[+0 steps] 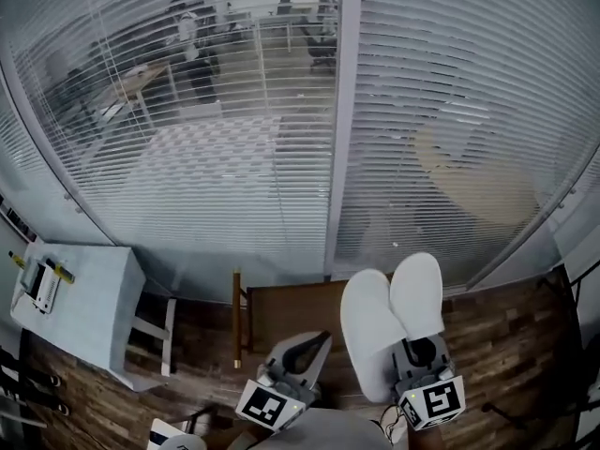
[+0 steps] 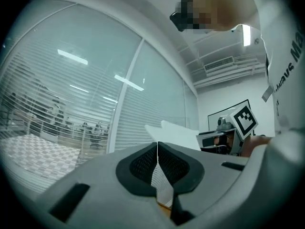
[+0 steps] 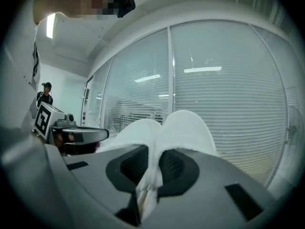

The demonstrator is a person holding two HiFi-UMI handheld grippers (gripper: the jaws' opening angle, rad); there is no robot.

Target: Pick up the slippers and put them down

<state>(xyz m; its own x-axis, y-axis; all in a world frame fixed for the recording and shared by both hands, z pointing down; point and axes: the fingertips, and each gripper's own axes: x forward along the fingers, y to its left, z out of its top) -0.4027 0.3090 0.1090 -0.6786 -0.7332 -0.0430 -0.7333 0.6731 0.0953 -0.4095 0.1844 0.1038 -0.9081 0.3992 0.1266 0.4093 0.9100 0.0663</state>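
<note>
Two white slippers [image 1: 392, 315] are held together, toes pointing away from me, up off the wooden floor. My right gripper [image 1: 417, 352] is shut on their heel ends; in the right gripper view the slippers [image 3: 176, 130] rise from between the dark pads [image 3: 175, 168]. My left gripper [image 1: 309, 347] hovers just left of them, apart from the slippers. Its jaws [image 2: 157, 168] meet at the tips with nothing between them. From the left gripper view the slippers [image 2: 174, 130] and the right gripper [image 2: 228, 136] show at the right.
A glass wall with blinds [image 1: 281, 139] stands straight ahead. Below the grippers is a brown wooden chair [image 1: 272, 312]. A light blue table [image 1: 89, 312] with small items sits at the left. A person [image 3: 45, 95] stands far off at the left.
</note>
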